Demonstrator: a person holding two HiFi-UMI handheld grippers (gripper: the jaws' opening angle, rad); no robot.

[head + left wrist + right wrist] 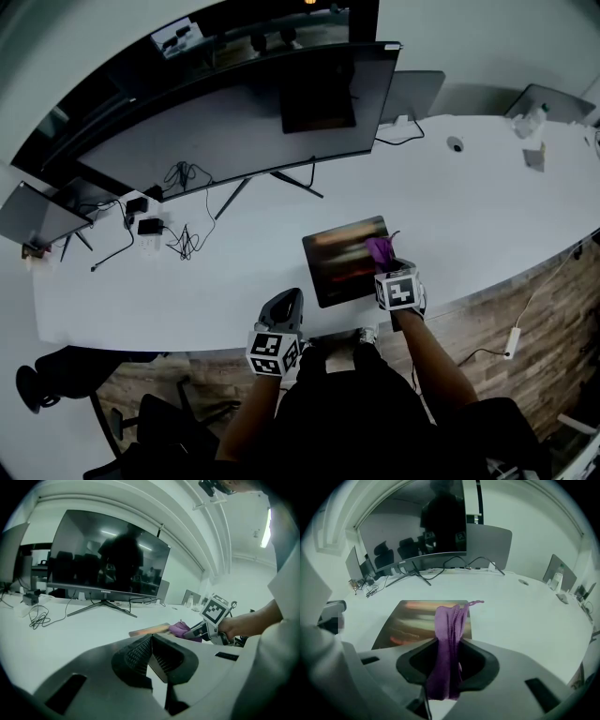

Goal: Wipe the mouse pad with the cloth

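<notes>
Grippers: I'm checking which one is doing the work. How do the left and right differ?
The right gripper is shut on the cloth; the left gripper is shut, empty. The right is over the mouse pad; the left is beside it. Both carry marker cubes.

The mouse pad [412, 620] lies on the table [469, 206] just ahead of the right gripper [447, 653], whose cloth [449, 630] reaches over the pad's right edge. The monitor [234, 122] stands beyond, and the left gripper [284, 309] is to its left.
</notes>
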